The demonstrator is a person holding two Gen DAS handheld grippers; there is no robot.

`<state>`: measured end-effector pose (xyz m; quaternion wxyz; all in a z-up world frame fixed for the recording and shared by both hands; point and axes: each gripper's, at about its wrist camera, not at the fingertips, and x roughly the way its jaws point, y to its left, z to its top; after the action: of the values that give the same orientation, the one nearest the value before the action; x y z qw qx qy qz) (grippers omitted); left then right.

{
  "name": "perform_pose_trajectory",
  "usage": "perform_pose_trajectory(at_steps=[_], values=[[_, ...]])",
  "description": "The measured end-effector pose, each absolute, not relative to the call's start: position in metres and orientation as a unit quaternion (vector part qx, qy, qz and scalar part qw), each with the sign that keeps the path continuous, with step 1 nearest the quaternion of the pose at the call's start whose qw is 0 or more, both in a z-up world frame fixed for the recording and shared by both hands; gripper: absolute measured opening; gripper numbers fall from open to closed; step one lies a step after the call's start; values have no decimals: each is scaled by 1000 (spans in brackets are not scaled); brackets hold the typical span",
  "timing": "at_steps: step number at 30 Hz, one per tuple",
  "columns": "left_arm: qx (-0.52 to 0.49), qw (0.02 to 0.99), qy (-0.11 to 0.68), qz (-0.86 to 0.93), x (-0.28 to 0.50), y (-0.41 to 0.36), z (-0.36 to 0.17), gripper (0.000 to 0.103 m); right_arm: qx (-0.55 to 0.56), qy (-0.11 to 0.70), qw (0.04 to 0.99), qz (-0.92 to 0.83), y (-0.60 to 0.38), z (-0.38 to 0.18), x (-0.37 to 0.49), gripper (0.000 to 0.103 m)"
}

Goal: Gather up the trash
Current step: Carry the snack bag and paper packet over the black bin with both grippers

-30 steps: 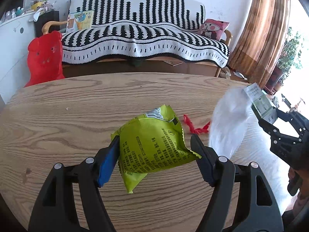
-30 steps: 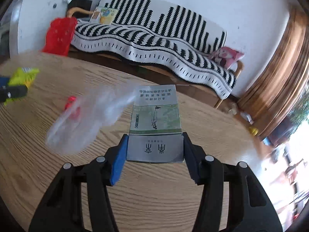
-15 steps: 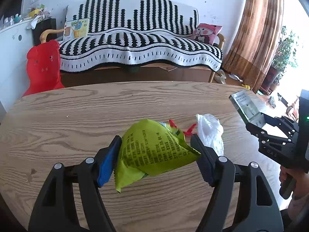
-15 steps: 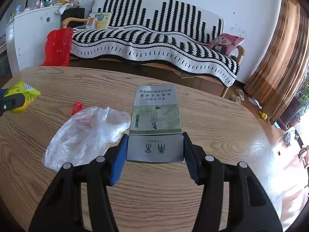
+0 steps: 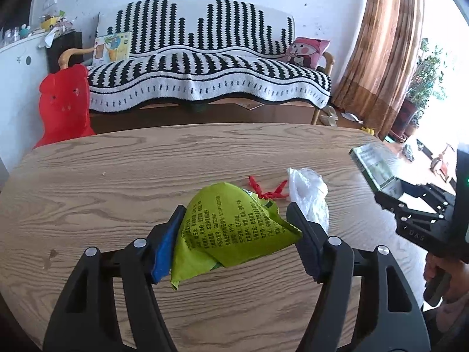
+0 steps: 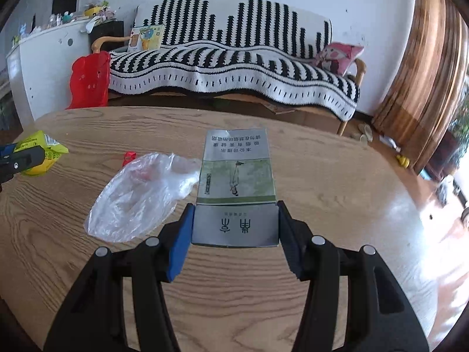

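Gripping a green wrapper, the left tongs hung over the tabletop; the right tongs clamped a carton. Bag and red scrap lay between, awaiting firm, low pinches.

1. We count two claws: the left claw and the right claw.
2. We see one yellow-green snack wrapper.
3. We see one grey-green carton.
4. We count one clear plastic bag.
5. We see one scrap of red wrapper.
6. We count one wooden counter.
7. Behind it we see one striped sofa, one pink cushion, one red plastic chair and one brown curtain.
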<state>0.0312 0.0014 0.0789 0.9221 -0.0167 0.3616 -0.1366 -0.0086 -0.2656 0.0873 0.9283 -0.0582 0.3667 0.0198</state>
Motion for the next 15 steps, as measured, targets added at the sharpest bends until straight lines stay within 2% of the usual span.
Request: perform_pose_trajectory(at_steps=[11,15], values=[[-19,926,348,-142,27,3,82,67,-68,359,931,15,-257,92,-13,54],[-18,927,333,-173,11,-16,92,67,0,330,944,19,-284,122,-43,54]])
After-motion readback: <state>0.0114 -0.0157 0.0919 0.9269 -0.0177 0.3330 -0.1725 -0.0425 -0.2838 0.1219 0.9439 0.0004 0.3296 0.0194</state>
